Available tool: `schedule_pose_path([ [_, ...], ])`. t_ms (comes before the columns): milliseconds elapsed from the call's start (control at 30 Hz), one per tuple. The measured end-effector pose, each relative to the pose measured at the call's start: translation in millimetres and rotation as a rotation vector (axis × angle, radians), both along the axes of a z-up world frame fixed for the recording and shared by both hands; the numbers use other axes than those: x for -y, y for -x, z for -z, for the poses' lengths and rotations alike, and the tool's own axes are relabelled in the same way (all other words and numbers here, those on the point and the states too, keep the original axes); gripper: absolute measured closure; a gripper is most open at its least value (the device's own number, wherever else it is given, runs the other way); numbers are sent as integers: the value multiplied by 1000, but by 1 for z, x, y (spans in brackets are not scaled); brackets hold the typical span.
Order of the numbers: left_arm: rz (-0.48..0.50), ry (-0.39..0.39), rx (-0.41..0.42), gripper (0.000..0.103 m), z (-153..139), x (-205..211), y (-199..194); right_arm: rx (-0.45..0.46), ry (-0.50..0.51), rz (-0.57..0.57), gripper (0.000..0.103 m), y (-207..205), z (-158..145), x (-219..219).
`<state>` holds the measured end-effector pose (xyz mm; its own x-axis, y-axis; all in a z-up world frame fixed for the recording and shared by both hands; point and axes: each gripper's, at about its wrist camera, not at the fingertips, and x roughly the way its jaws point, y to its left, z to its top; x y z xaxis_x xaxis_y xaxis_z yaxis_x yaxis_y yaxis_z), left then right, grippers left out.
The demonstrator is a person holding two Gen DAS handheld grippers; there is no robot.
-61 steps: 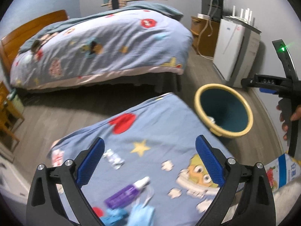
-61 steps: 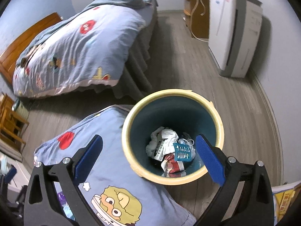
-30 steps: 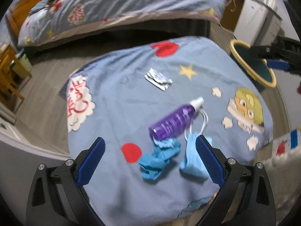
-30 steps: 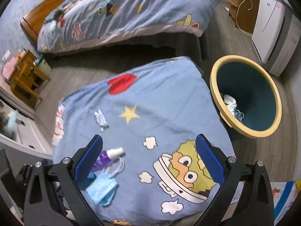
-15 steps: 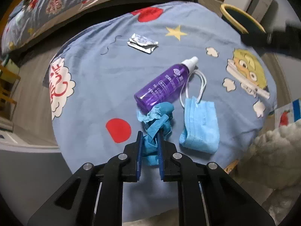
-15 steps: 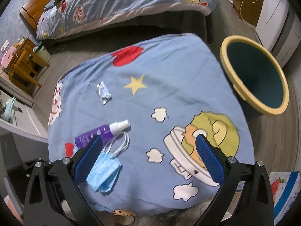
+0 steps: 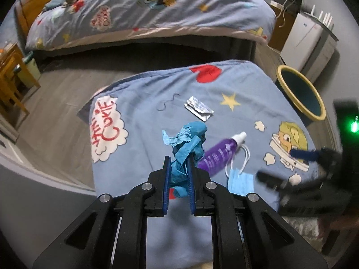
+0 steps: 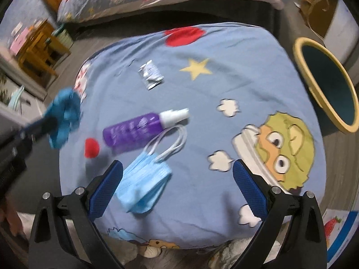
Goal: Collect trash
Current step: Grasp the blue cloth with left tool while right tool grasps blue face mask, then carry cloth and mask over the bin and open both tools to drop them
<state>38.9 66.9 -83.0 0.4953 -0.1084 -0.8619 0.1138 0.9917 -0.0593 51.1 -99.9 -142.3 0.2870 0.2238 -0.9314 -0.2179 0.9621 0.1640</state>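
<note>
My left gripper (image 7: 178,164) is shut on a crumpled blue glove (image 7: 187,139) and holds it just above the blue cartoon blanket (image 7: 139,148). On the blanket lie a purple spray bottle (image 7: 216,154), a blue face mask (image 7: 240,180) and a silver wrapper (image 7: 198,108). My right gripper (image 8: 177,168) hangs open low over the face mask (image 8: 144,180), with its left finger at the mask's edge. The spray bottle (image 8: 134,130) and the wrapper (image 8: 151,74) lie beyond it. At the left of the right wrist view the glove (image 8: 65,114) shows, blurred. The yellow-rimmed trash bin (image 8: 327,83) stands at the right.
A bed (image 7: 145,11) with the same blue bedding lies across the back. Wooden furniture (image 8: 40,51) stands on the left, a white cabinet (image 7: 307,40) behind the bin (image 7: 300,92). A printed box (image 8: 338,231) lies at the lower right on the floor.
My left gripper dropped onto the blue glove, shut on it and lifted it off the blanket. My right gripper moved away from the bin and down over the face mask.
</note>
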Motion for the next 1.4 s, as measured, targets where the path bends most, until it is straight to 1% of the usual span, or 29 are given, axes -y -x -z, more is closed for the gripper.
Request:
schedule_pose_path([
  [167,-21,18,1,88,0,-8,-1,-49,-6,-66,18,10,17,-23],
  [233,-25,24,-1,88,1,-11,-2,-84,-8,-91,28,13,26,-30],
  [300,-29,26,-6,88,2,-13,-3,-117,-22,-113,30,14,32,-34],
  [333,-28,26,-7,88,2,-14,-4,-124,-35,-123,36,15,33,-36],
  [367,-29,28,-7,88,2,-15,-5,-129,-46,-133,40,15,33,-37],
  [467,-29,31,-5,88,2,-16,-6,-132,-76,-178,63,17,31,-42],
  [500,-29,31,-5,88,2,-15,-6,-127,-78,-185,66,19,28,-45],
  [567,-30,34,-3,88,2,-15,-7,-115,-80,-195,76,21,23,-46],
  [633,-29,35,3,88,0,-13,-7,-104,-85,-189,83,21,17,-44],
  [833,-34,44,20,88,-6,-9,-11,-34,-118,-132,86,10,-15,-19],
  [1033,-22,48,42,88,-13,1,-16,69,-183,-55,86,-11,-63,18],
  [1267,6,60,67,88,-22,18,-24,198,-157,0,86,-48,-112,62],
  [1400,30,53,75,88,-24,29,-27,284,-104,61,86,-80,-140,103],
])
